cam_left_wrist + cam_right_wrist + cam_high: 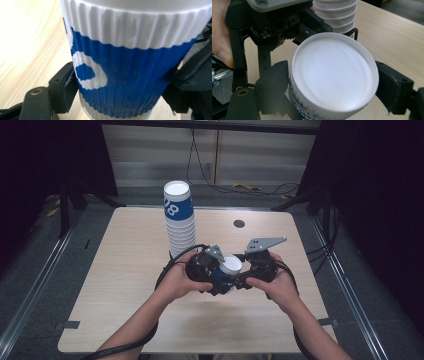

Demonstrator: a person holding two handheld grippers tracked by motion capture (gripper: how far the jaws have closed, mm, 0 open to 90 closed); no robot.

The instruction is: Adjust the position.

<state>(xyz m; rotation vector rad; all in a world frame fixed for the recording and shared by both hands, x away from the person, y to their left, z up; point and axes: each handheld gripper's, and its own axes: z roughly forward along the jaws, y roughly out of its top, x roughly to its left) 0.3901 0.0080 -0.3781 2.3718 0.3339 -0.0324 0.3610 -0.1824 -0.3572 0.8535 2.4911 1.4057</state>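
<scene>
Just below the centre of the high view, a blue-and-white paper cup [226, 272] is held between two hand-held grippers over a light wooden table [125, 285]. The left gripper [212, 275] has its jaws clamped on the cup's ribbed sides, and the right gripper [240, 279] has its jaws pressed against the cup near its white base. A tall stack of cups [179, 220] stands on the table above them, left of centre.

A single cup [227, 271] sits near the middle of the table [125, 270], between the left gripper [212, 275] on its left and the right gripper [247, 277] on its right; the stack of cups [178, 220] stands behind it, toward the table's far edge; a round grommet [239, 223] lies right of the stack.
</scene>
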